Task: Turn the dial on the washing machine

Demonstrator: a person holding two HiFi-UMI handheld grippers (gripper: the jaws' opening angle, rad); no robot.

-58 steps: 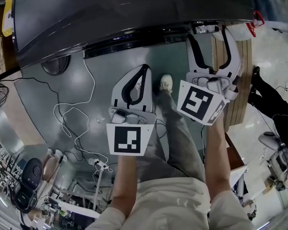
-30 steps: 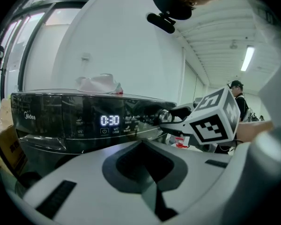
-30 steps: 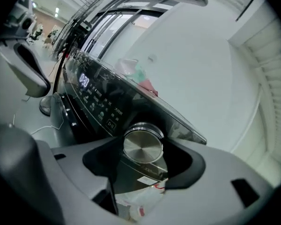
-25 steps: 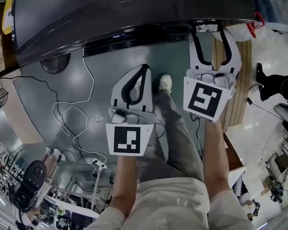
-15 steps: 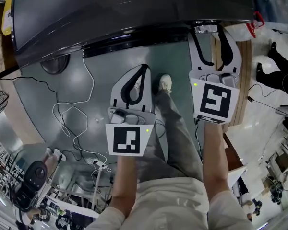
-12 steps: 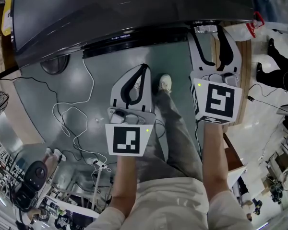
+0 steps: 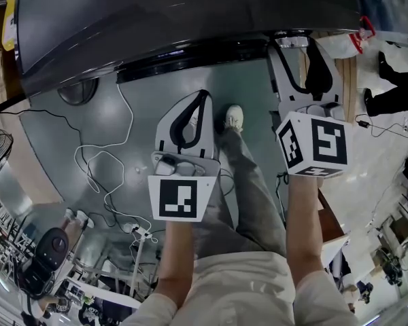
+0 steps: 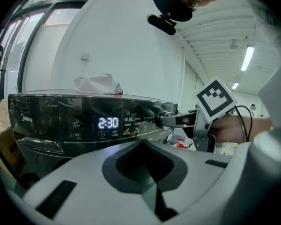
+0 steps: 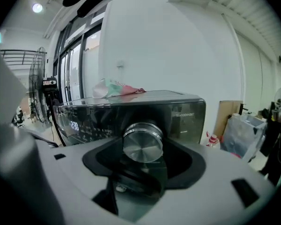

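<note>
The job looks well under way. The right gripper [image 7: 296, 43], at the upper right of the head view, has its fingers closed around the silver dial [image 9: 143, 143] at the right-hand end of the washing machine [image 7: 177, 19] control panel. In its own view the dial sits squarely between them, held by its rim.

The left gripper [image 7: 202, 97] hangs back at mid-frame above the floor. Its fingers are pressed together on nothing, and it plays no part. The display [image 8: 108, 123] reads 2:30.

What's left, I'd say, is finishing the twist to the wanted setting and letting go. How far the dial must travel I can't tell.

Compared with a couple of seconds ago, the right gripper's marker cube [image 7: 314, 151] has rolled over and now shows a second face on its left. The gripper itself has stayed on the dial and the left one has not budged.
</note>
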